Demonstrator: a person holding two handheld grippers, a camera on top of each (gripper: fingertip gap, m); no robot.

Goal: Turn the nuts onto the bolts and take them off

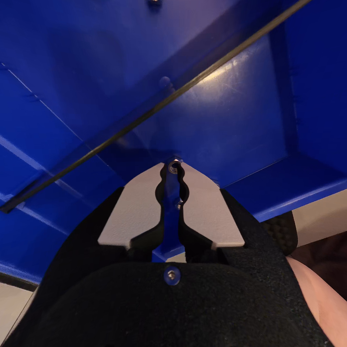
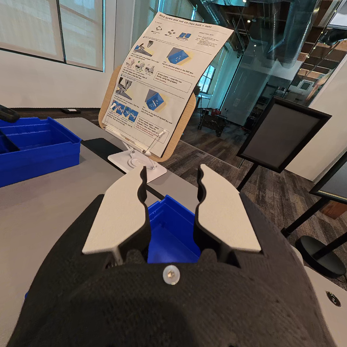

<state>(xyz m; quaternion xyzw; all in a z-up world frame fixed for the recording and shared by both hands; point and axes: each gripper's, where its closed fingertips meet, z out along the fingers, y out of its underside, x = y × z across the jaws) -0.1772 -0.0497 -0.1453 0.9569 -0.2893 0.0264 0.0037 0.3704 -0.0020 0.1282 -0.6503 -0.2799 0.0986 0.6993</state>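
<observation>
In the left wrist view my left gripper [image 1: 173, 164] reaches down into a blue bin [image 1: 234, 122]. Its tips are closed on a small silver nut [image 1: 173, 168] near the bin floor. A second silver nut [image 1: 179, 204] lies on the floor and shows through the gap between the fingers. In the right wrist view my right gripper [image 2: 172, 169] is open and empty. It hovers over the table above another blue bin [image 2: 169, 225]. No bolt shows clearly in either view.
A dark-edged clear divider [image 1: 169, 97] runs diagonally across the left bin. A small metal part [image 1: 154, 1] sits at the top edge. A blue compartment bin [image 2: 37, 142] stands at left on the grey table [image 2: 47, 206]. An instruction sheet on a stand [image 2: 159, 84] is straight ahead. Sign stands [image 2: 277, 135] are on the floor at right. About 60 cm separates my left fingertips from my right.
</observation>
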